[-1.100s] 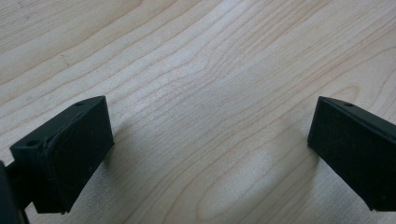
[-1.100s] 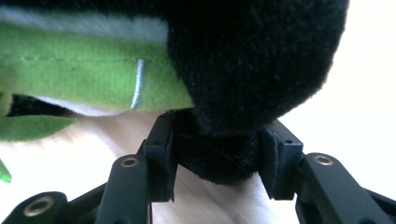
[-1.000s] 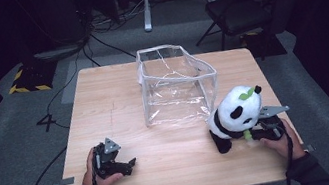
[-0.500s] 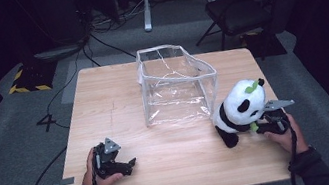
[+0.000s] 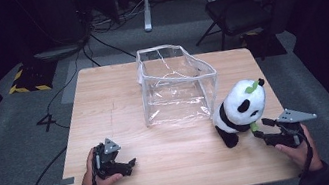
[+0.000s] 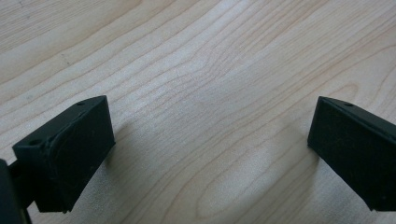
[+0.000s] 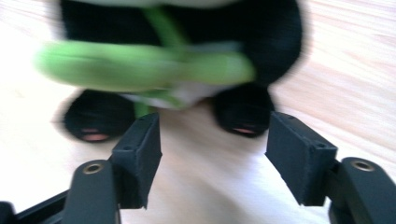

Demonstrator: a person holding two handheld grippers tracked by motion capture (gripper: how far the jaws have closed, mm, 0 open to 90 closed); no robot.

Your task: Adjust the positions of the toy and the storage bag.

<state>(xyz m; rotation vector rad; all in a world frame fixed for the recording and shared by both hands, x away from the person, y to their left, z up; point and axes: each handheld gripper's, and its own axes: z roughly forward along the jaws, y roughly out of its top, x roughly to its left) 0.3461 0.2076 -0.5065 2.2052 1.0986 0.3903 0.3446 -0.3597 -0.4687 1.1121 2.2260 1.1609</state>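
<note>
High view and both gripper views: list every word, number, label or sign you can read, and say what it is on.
"4": what reads as a dark figure on the grey floor left of the table.
Yellow-and-black hazard stripes on the floor farther back: a marking, no words.
Panda, clear bag, both grippers: no readable text.

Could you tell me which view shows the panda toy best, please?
The high view: the whole panda sits upright beside the clear bag. The right gripper view gives only its blurred feet and green piece, close up.
</note>
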